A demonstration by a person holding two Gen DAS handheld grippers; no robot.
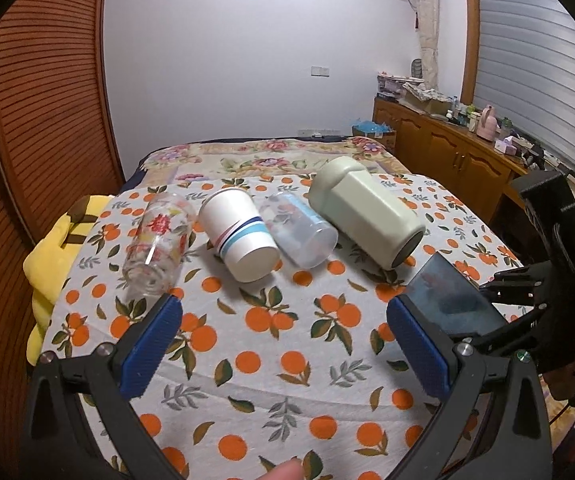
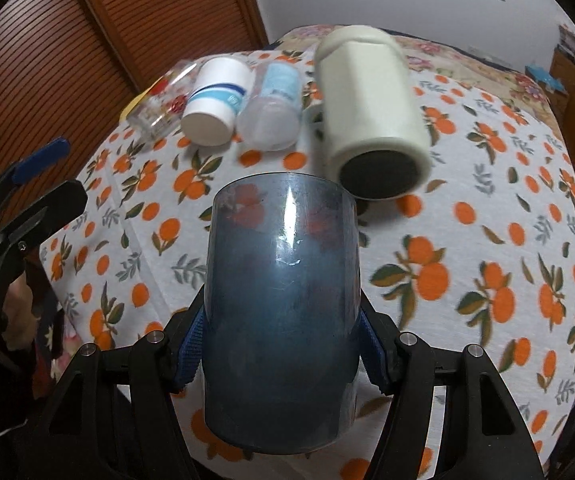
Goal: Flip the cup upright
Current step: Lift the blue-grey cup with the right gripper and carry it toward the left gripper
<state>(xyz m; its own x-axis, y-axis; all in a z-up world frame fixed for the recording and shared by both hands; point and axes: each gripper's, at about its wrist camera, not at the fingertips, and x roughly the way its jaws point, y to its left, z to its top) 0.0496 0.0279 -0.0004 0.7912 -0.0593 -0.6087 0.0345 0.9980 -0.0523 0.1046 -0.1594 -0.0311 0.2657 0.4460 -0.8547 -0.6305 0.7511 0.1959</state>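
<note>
Right gripper clamped on smooth blue translucent cup; slip risk while rotating. Green mug close at 1 o'clock, could get clipped. Left gripper spread apart, empty.

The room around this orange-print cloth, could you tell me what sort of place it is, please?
Probably a home bedroom: a floral bedspread lies beyond the cloth, a cluttered wooden sideboard lines the wall, and a louvred wooden door stands alongside.
</note>
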